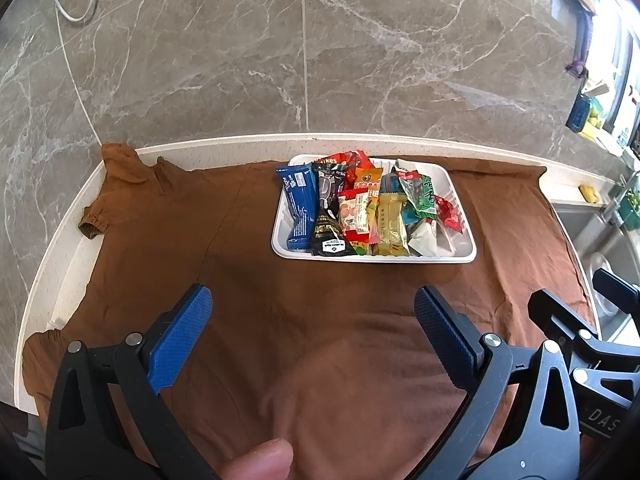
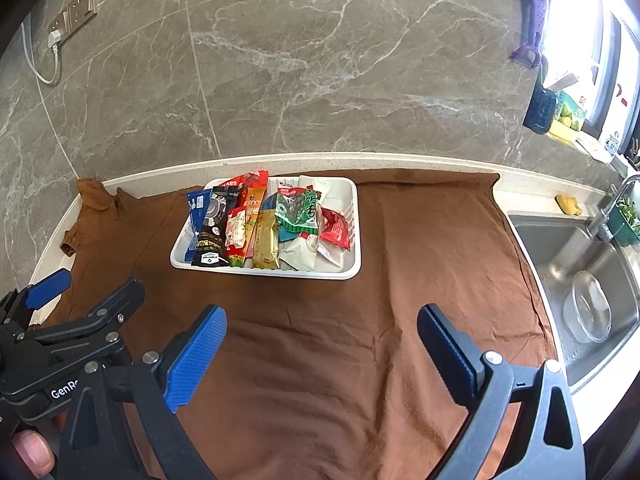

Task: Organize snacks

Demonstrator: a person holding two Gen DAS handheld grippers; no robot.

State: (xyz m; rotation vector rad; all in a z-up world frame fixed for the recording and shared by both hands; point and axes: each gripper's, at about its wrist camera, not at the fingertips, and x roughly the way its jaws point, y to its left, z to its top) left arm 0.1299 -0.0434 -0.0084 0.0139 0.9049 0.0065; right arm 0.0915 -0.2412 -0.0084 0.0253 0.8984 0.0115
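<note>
**Snack tray: handling notes, both tools idle**

Desk (image 2: 520, 196): pale top, mostly under a brown cloth (image 2: 400, 280). The cloth is soft and creased; it would likely drag or bunch if the tray is slid.

Tray (image 2: 356, 240): white, shallow, thin-walled, on the cloth toward the back wall. Probably light and flexible. Judged best gripped at the near rim, where a bare lip shows.

Snacks (image 2: 264, 236): crowded in the tray, overlapping, mostly lengthwise. All look light, in glossy film likely to slip between pads.
- Blue pack (image 1: 298, 208), far left against the wall: long, fairly flat; pinch across its width.
- Black pack (image 1: 328, 216), beside it: similar.
- Gold bar (image 1: 390, 220), centre: looks stiffer, the easiest pick.
- Green bag (image 1: 422, 196) and red wrapper (image 2: 334, 226), right side: crinkled, loose; take by a sealed end. Contents may crush.

Left tool (image 1: 312, 312): spread wide, holding nothing, above the cloth, short of the tray.
Right tool (image 2: 320, 332): likewise spread and unloaded.
</note>
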